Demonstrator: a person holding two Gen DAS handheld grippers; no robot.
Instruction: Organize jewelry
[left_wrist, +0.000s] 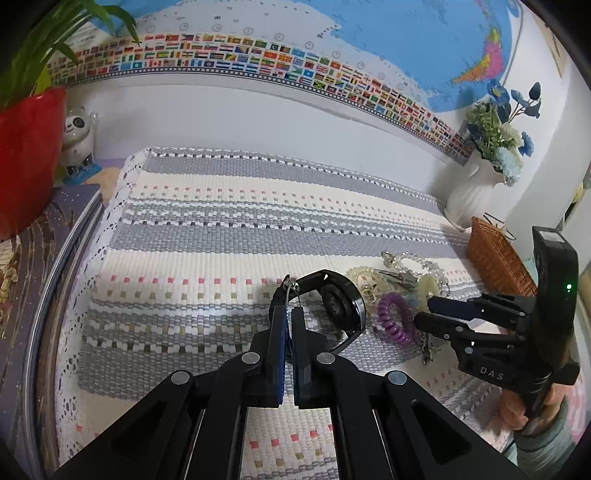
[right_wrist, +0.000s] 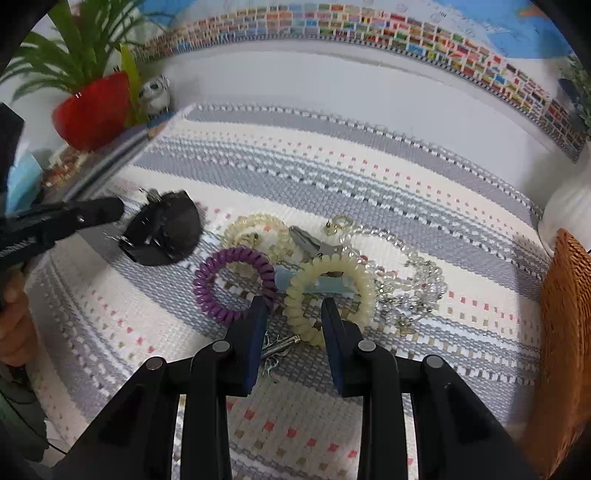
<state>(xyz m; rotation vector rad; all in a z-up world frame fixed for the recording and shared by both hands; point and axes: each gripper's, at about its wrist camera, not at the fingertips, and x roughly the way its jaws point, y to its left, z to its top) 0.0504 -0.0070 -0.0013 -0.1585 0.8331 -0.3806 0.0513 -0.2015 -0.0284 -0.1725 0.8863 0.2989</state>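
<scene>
Left tongs (left_wrist: 288, 314) are pinched tight on a thin silver wire loop (left_wrist: 290, 291) hooked to a black bangle-like piece (left_wrist: 345, 302), which we see resting on the woven mat (left_wrist: 221, 221) covering the table. Our right tongs (right_wrist: 293, 314) stand parted with nothing pressed between the pads; they hover over the jewelry heap, one finger beside the purple coil band (right_wrist: 232, 284), the other inside the cream coil band (right_wrist: 328, 291).

Crowded around that spot we find a pale yellow bead bracelet (right_wrist: 255, 229), a clear bead string (right_wrist: 413, 273), a grey metal clip (right_wrist: 314, 245) and a pale blue piece (right_wrist: 317, 284) lying under the cream coil, all touching or overlapping. A small silver chain bit (right_wrist: 280, 345) lies just under the right tongs.

At the mat's right edge sits a wicker basket (right_wrist: 565, 317), with a white vase (left_wrist: 472, 195) of blue flowers behind it. Toward the far left corner stand a red plant pot (right_wrist: 92, 110) and a panda figurine (left_wrist: 79, 136).
</scene>
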